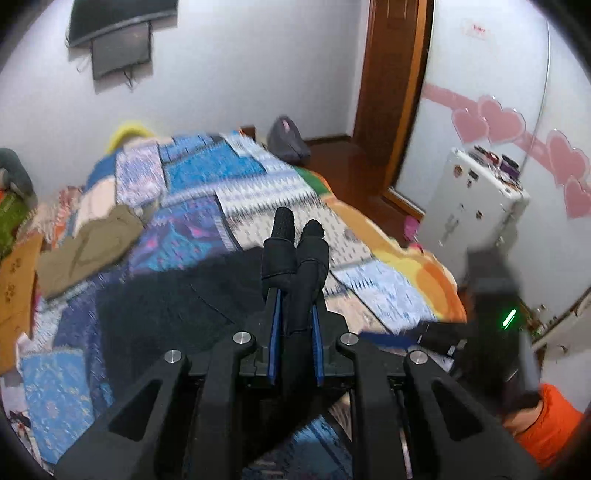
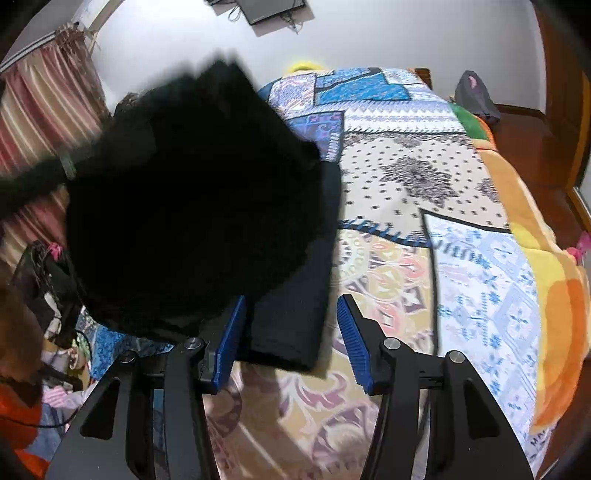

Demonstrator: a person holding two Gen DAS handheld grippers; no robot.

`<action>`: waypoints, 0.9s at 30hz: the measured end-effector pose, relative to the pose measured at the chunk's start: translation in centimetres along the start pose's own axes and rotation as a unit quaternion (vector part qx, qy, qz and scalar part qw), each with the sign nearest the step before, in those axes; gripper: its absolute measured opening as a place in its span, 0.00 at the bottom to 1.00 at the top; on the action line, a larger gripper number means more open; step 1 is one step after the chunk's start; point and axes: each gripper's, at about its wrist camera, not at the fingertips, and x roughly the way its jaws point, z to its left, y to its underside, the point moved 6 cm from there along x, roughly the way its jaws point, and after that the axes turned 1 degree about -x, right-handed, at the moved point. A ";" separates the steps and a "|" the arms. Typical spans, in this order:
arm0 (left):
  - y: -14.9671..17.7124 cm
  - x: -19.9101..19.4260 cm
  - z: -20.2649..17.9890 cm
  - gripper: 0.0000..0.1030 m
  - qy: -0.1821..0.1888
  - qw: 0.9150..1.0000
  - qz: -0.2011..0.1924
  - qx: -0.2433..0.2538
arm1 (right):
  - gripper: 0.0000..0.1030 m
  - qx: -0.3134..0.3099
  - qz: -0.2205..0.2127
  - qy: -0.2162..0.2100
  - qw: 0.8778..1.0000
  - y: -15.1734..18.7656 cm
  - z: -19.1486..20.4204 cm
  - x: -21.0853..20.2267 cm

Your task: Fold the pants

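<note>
Looking along the left gripper (image 1: 297,236), its two blue pads are drawn close together and clamped on a thick bunch of black cloth, which pokes out past the fingertips as two rolled ends. That cloth belongs to the black pants (image 1: 177,306), and the rest of them lies spread in a dark sheet on the quilt (image 1: 236,173) just left of and below the grip. The quilt is a patchwork of blue, white and purple, and an orange blanket (image 1: 424,266) runs along its right edge. A tan garment (image 1: 88,247) lies crumpled further left on the bed, apart from the pants. On the far wall hangs a dark screen (image 1: 118,22); to the right stand a brown door (image 1: 395,81) and a white fridge (image 1: 476,206) under pink heart stickers. This whole view is smeared with blur. The right gripper (image 1: 495,306) shows at the right edge as a dark blurred block with a green light, and an orange sleeve (image 1: 550,421) sits below it.

From the right gripper (image 2: 291,332), the jaws stand about half open with nothing pressed between the pads. A folded edge of the pants (image 2: 288,325) lies flat on the quilt (image 2: 424,177) in the gap between the fingers, nearer the left pad. Above and to the left, a large lifted mass of the same black cloth fills the view, blurred at its edges. Striped curtains (image 2: 40,99) hang at the far left.
</note>
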 end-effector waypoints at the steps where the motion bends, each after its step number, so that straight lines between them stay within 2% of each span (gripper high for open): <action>1: 0.7 0.5 -0.2 0.14 0.006 1.000 0.013 0.001 | 0.47 0.002 -0.003 0.003 1.000 0.0 -0.3 -0.5; 8: 4.6 2.8 -1.1 0.19 0.025 0.997 0.066 -0.006 | 0.47 0.012 -0.024 0.044 0.999 0.0 -2.1 -3.9; 9: 4.9 2.9 -1.2 0.21 0.026 0.997 0.067 -0.007 | 0.47 0.014 -0.026 0.047 0.998 0.0 -2.2 -4.3; 11: 5.1 2.7 -1.4 0.36 0.042 0.997 0.069 -0.017 | 0.47 0.014 -0.029 0.049 0.998 0.1 -2.0 -4.7; 13: 5.0 2.4 -1.5 0.45 0.062 0.995 0.070 -0.031 | 0.47 0.013 -0.034 0.049 0.998 0.0 -1.6 -4.9; 17: 4.2 0.9 -1.1 0.45 0.058 0.996 0.054 -0.036 | 0.47 0.005 -0.042 0.045 0.998 -0.5 -0.9 -4.9; 23: 2.0 -2.6 3.2 0.48 0.011 0.998 0.005 -0.057 | 0.47 -0.011 -0.043 0.034 0.998 -0.8 0.9 -4.6; 27: 0.5 -3.5 8.2 0.57 -0.055 0.997 -0.017 -0.059 | 0.49 -0.019 -0.033 0.021 0.999 -0.7 2.2 -3.5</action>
